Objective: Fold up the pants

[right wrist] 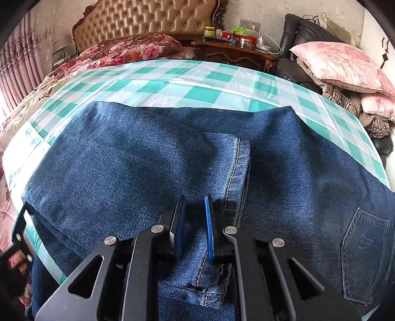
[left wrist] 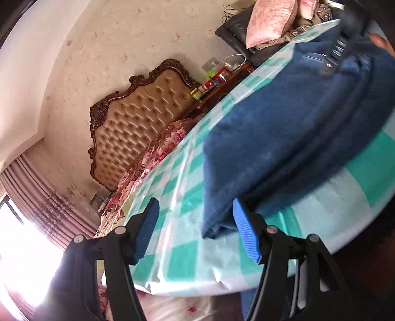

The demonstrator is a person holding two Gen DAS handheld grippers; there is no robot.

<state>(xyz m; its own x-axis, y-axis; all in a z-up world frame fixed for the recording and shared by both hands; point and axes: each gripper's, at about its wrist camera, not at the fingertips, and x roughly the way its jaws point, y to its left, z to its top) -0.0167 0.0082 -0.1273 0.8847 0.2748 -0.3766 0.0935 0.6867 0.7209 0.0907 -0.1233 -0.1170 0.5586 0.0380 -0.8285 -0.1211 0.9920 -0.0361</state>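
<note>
Blue denim pants point(right wrist: 138, 158) lie folded over on a table with a green and white checked cloth point(right wrist: 187, 84). In the right wrist view my right gripper point(right wrist: 195, 210) is nearly shut, its blue pads on either side of the hemmed leg ends point(right wrist: 234, 172), which rest on the seat part near a back pocket point(right wrist: 365, 256). In the left wrist view my left gripper point(left wrist: 196, 210) is open and empty just off the folded edge of the pants point(left wrist: 284, 138). The right gripper point(left wrist: 340, 47) shows blurred at the far end.
A bed with a tufted tan headboard point(right wrist: 148, 19) and a floral quilt point(right wrist: 118, 54) stands behind the table. A dark nightstand point(right wrist: 234, 54) with small items and a black chair with pink pillows point(right wrist: 340, 64) stand at the back right. Curtains and a bright window point(left wrist: 29, 234) are to the left.
</note>
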